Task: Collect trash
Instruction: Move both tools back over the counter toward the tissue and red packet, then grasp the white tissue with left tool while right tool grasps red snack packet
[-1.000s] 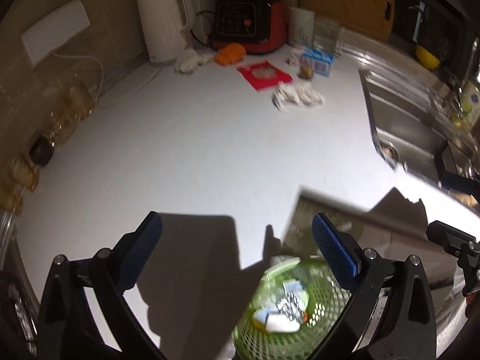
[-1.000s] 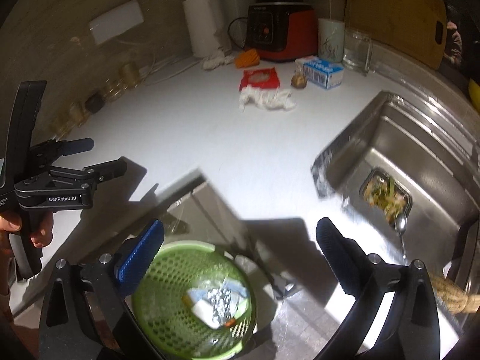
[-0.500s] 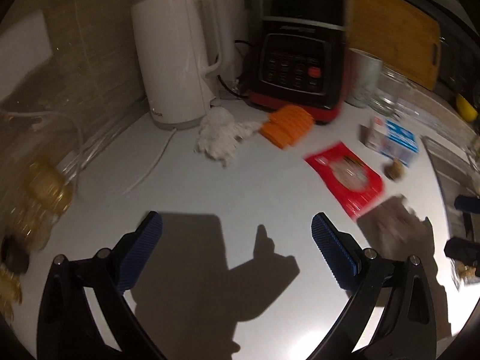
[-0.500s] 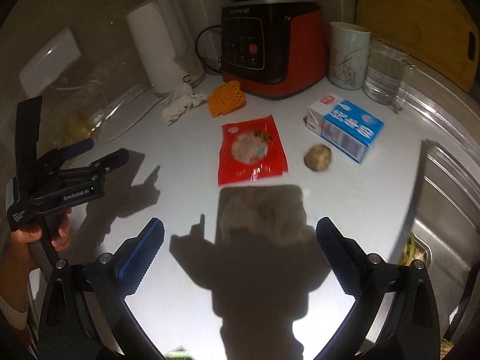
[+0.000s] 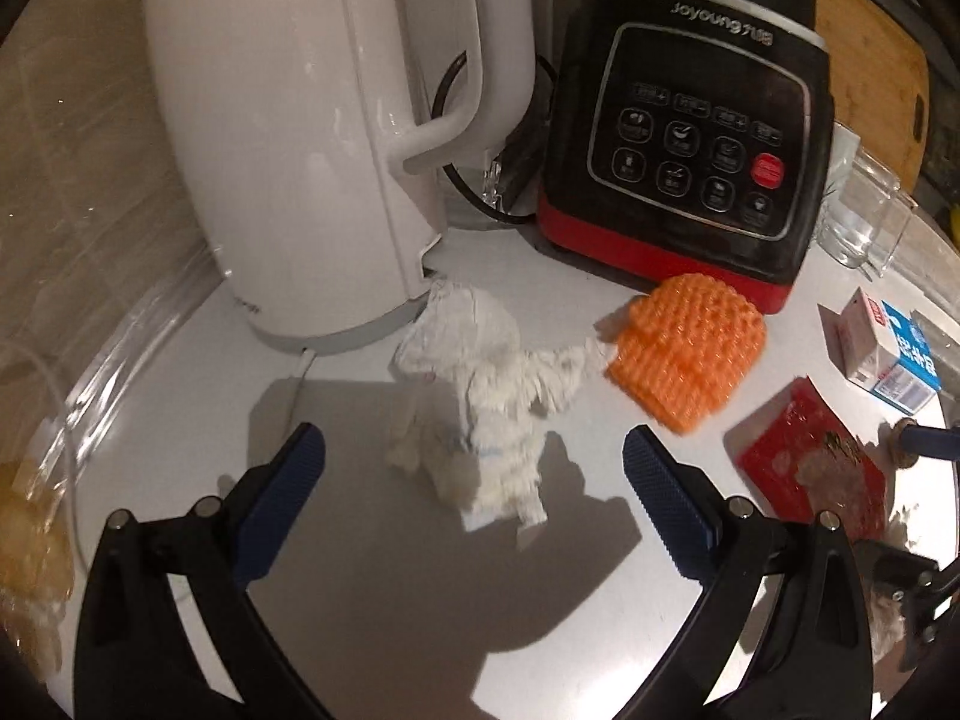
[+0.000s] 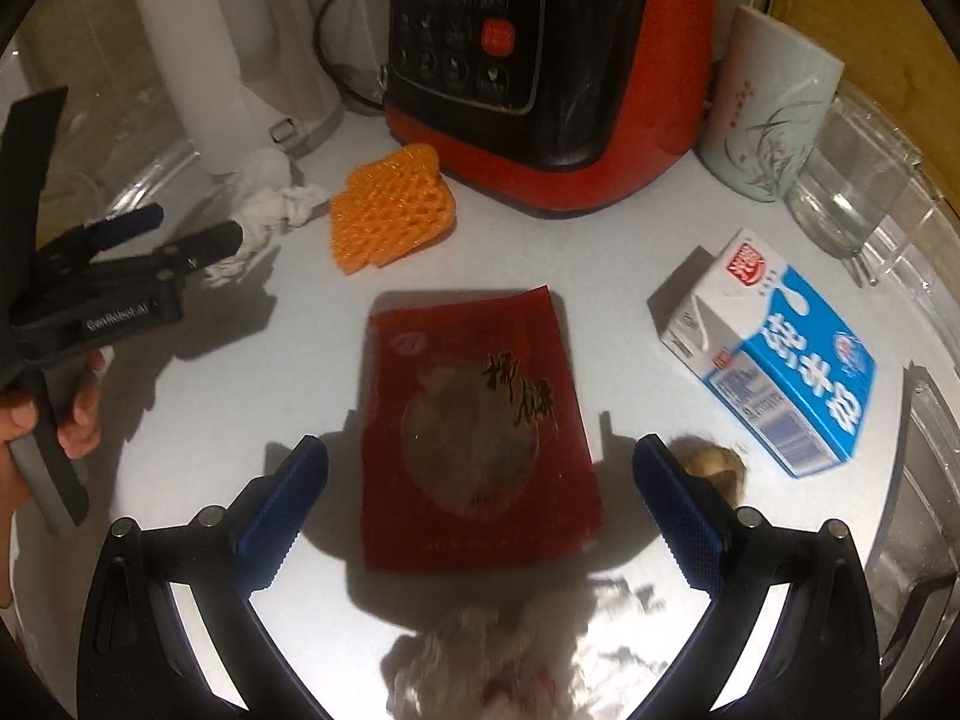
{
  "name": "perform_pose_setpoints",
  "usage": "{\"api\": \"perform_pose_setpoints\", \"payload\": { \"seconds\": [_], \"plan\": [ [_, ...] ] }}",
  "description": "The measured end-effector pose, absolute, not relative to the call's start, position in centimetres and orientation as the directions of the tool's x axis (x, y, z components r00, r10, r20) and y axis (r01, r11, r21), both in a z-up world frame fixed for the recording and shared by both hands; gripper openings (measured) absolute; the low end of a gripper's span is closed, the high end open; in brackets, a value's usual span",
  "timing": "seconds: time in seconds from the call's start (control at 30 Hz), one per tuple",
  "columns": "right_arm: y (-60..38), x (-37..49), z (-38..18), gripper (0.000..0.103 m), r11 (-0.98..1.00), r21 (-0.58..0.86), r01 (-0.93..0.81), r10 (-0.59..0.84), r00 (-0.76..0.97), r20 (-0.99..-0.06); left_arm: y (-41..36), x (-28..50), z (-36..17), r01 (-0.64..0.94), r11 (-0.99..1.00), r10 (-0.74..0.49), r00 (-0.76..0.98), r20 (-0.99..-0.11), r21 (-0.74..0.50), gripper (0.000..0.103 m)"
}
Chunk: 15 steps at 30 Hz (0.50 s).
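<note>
My left gripper is open and empty, its fingers on either side of a crumpled white tissue on the white counter. An orange foam net lies to its right. My right gripper is open and empty over a red snack wrapper. A second crumpled tissue lies just below it. A small brown lump and a blue-white milk carton lie to the right. The left gripper also shows in the right wrist view.
A white kettle and a black-red blender base stand at the back. A ceramic cup and a glass stand at the back right. A wooden board leans on the wall.
Both grippers have moved away from the green basket and forward across the counter to the trash near the appliances. The left now straddles the tissue, the right the red wrapper.
</note>
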State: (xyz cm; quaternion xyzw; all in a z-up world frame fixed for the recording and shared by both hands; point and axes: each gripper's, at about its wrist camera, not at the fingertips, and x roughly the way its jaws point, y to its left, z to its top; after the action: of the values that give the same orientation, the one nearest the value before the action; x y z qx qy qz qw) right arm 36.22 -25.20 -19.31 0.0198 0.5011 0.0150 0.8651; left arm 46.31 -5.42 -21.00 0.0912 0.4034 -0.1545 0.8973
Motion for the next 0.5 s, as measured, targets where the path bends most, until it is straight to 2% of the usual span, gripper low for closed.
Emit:
{"api": "perform_pose_setpoints", "payload": {
  "seconds": [0.33,0.43,0.5],
  "plan": [
    [-25.1,38.8,-21.5,0.100,0.999,0.040,0.015,0.028,0.462,-0.886,-6.1,49.8,-23.3,0.360,0.931,-0.179,0.584,-0.792,0.055,0.093],
    [-25.1,38.9,-21.6,0.099,0.999,0.044,0.018,0.031,0.468,-0.883,-6.0,50.4,-24.0,0.355,0.934,-0.172,0.563,-0.809,0.049,0.073],
    [-24.9,39.0,-21.5,0.090,0.999,0.029,0.017,0.018,0.475,-0.880,-5.3,50.8,-24.0,0.329,0.944,-0.199,0.554,-0.808,-0.006,0.059]
  ]
}}
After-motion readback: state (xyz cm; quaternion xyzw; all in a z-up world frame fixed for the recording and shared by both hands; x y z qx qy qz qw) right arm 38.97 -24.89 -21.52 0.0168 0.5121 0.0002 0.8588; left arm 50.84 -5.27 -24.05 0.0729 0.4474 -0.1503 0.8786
